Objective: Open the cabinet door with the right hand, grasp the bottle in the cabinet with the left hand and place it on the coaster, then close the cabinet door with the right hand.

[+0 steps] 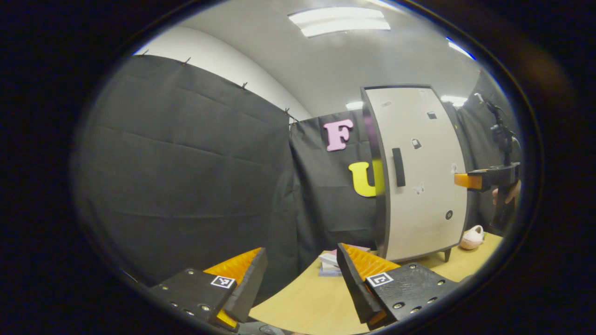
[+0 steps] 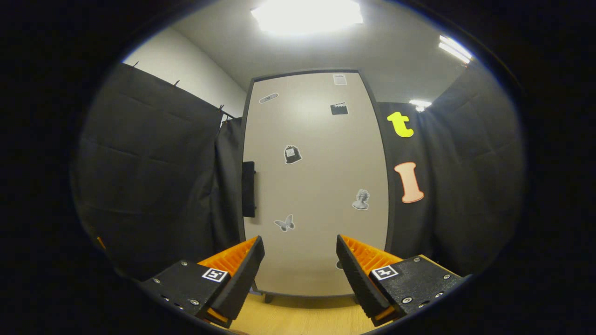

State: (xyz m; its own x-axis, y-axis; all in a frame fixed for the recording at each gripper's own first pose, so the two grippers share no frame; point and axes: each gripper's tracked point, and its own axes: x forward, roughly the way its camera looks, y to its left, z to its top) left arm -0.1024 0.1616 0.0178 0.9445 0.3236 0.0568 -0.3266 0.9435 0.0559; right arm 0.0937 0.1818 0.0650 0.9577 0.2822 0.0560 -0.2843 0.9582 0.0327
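Left of centre in the right gripper view, cabinet door (image 2: 316, 186) shut; should steer right gripper (image 2: 300, 267), fingers apart, onto dark handle (image 2: 248, 189). Left gripper (image 1: 301, 279) likewise spread, idle.

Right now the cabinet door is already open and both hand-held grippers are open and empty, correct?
Not quite: the cabinet door is shut, as the right gripper view shows. The left hand-held gripper and the right hand-held gripper are open and empty.
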